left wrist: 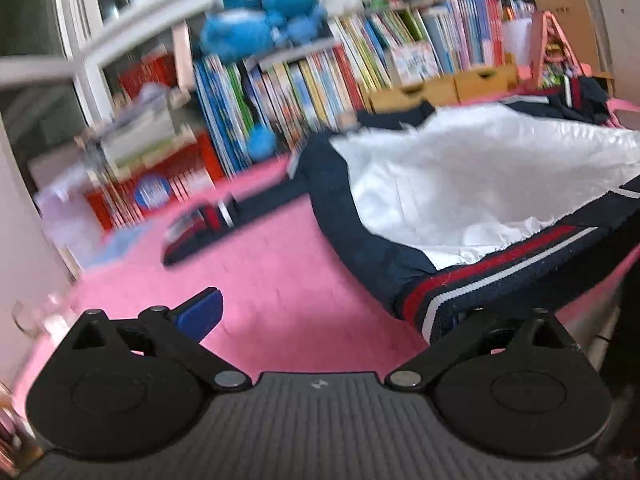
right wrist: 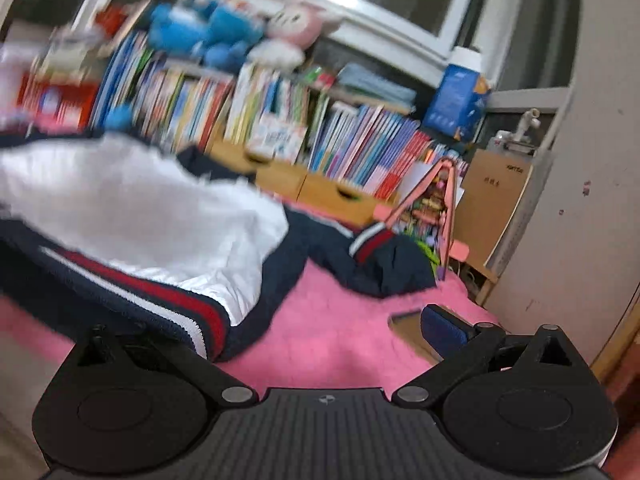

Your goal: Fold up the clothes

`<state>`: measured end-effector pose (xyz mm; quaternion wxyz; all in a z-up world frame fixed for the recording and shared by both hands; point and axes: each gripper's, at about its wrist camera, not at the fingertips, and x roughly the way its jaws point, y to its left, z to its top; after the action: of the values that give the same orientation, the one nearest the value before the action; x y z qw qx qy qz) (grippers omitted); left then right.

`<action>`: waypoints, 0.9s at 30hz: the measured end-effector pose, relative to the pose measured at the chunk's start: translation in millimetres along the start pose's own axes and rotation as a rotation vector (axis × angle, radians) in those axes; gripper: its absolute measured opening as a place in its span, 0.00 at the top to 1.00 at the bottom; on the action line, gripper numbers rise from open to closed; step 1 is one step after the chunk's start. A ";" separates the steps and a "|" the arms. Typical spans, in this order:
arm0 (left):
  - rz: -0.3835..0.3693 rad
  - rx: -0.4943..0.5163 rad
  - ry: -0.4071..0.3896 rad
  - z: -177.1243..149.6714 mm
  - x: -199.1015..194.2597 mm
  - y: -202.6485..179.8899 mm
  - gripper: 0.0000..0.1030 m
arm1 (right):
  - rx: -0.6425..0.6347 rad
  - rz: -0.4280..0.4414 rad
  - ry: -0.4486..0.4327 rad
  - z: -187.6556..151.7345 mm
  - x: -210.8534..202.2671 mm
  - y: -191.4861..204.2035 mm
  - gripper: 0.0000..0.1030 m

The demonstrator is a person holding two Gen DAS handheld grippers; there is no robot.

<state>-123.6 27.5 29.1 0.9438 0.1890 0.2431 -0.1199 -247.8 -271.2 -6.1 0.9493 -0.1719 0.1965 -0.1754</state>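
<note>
A navy jacket with white lining (left wrist: pixel 480 184) lies open on a pink blanket (left wrist: pixel 280 272); its red-and-white striped hem (left wrist: pixel 480 284) faces me. One sleeve (left wrist: pixel 224 216) stretches left. My left gripper (left wrist: pixel 324 312) is open; its right finger is hidden under the hem. In the right wrist view the same jacket (right wrist: pixel 140 200) lies left, its other sleeve (right wrist: pixel 380 256) bunched at the right. My right gripper (right wrist: pixel 312 332) is open; its left finger lies behind the striped hem (right wrist: pixel 160 296), and its blue fingertip pad (right wrist: pixel 440 330) shows at the right.
Shelves of books (left wrist: pixel 360 64) with blue and pink plush toys (left wrist: pixel 272 20) stand behind the blanket. Wooden drawers (right wrist: pixel 320 188), a pink rack (right wrist: pixel 432 208) and a cardboard box (right wrist: pixel 496 204) stand at the right. A wall (right wrist: pixel 580 200) is close on the right.
</note>
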 end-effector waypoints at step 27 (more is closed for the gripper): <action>0.188 -0.304 0.034 61.0 172.9 162.9 0.00 | 0.123 0.615 0.055 124.5 141.5 124.6 0.07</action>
<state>100.9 125.5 40.0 0.9644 0.0677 0.2556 0.0101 -39.0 -186.3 7.9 0.9608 -0.0419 0.2537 0.1040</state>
